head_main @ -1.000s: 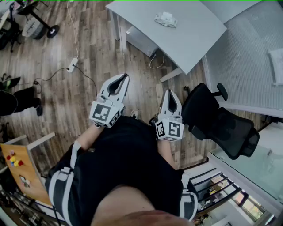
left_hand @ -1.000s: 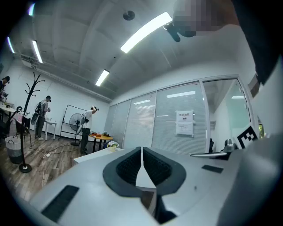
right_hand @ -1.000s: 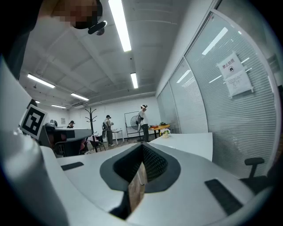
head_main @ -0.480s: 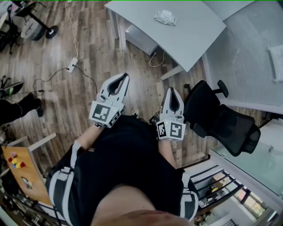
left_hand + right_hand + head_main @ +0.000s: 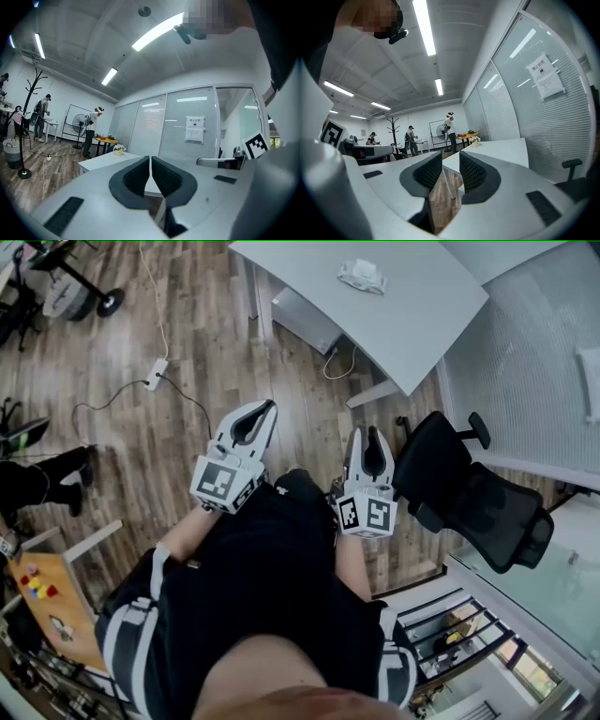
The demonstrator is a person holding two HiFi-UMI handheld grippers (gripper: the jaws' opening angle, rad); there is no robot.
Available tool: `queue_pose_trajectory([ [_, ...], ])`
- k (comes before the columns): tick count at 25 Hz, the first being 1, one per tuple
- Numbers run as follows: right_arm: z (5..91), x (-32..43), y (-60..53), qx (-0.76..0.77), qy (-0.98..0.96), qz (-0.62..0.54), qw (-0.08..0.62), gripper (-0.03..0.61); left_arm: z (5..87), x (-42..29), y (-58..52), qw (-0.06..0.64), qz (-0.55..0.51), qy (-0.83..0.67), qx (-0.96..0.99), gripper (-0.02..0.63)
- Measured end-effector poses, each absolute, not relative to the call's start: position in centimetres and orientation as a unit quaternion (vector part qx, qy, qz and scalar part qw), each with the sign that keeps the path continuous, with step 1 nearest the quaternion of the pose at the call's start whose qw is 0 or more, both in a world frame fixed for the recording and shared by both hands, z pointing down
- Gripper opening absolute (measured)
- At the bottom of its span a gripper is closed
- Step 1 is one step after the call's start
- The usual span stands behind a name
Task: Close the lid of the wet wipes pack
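The wet wipes pack [image 5: 361, 276] is a small white packet with something raised on its top. It lies on the white table [image 5: 412, 306] at the top of the head view, far ahead of both grippers. My left gripper [image 5: 268, 406] is held at waist height over the wooden floor, its jaws shut with nothing in them [image 5: 150, 158]. My right gripper [image 5: 367, 431] is beside it, level with it. Its jaws have just been opening and now stand apart, with only floor and table showing through the gap [image 5: 451, 157].
A black office chair [image 5: 469, 498] stands just right of my right gripper, against a glass partition. A power strip with its cable [image 5: 156, 374] lies on the floor ahead to the left. Another person's legs [image 5: 42, 474] and a small wooden table [image 5: 37, 592] are at the left.
The right gripper's jaws, shut before, have parted. Both grippers have shifted a little toward the table. The person's legs at the left have moved.
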State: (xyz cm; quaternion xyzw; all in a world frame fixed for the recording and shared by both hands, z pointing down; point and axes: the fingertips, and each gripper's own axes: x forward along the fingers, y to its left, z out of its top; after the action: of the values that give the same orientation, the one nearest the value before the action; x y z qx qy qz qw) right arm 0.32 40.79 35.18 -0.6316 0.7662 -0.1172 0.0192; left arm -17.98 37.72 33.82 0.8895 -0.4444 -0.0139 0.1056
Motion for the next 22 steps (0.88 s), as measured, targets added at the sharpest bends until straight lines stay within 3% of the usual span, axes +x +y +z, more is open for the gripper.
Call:
queue_pose_trajectory([
  [8, 38.1, 1.5, 33.1, -0.630, 0.765, -0.134, 0.006, 0.133, 37.3, -16.8, 29.7, 0.126, 0.010, -0.452, 0.883, 0.034],
  [22, 37.4, 12.1, 5.5, -0.563, 0.817, -0.121, -0.003, 0.124, 36.3, -5.3, 5.3, 0.103, 0.007, -0.470, 0.877, 0.034],
])
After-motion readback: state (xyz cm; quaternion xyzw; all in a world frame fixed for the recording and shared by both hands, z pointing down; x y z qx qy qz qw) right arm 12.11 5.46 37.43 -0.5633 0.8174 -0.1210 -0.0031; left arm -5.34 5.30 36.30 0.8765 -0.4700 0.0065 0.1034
